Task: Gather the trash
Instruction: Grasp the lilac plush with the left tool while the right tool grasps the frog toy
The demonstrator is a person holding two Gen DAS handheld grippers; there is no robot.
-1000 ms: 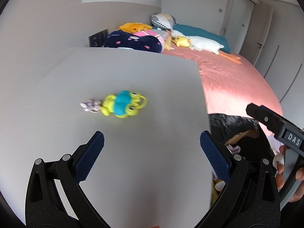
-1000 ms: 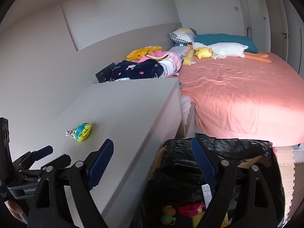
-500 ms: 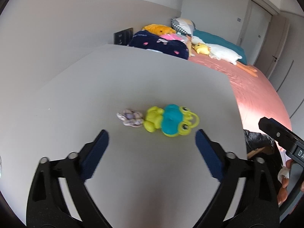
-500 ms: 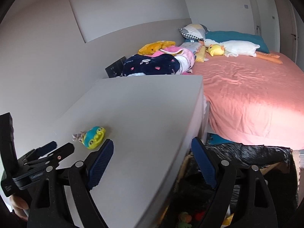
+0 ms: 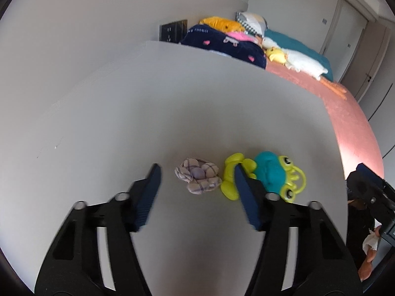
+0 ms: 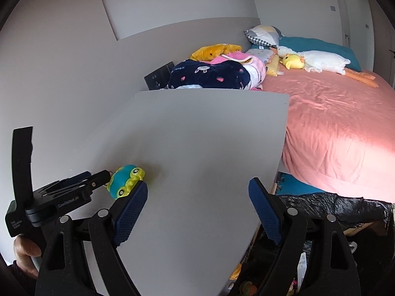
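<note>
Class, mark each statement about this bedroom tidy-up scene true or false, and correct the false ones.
1. A crumpled plaid scrap lies between the left gripper fingers. True; the jaws are closing, not yet pressing it.
2. The frog toy lies left of the scrap in the left wrist view. False: it lies right of it.
3. The right gripper holds the frog toy. False: it is open, holding nothing.
4. The bed has a pink cover. True.
5. A black-lined bin stands beside the desk. True.

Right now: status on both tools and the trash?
Left tool closing around crumpled cloth scrap, pads not touching yet. Right tool open, empty. Frog toy crowds the scrap, behind one left finger.
</note>
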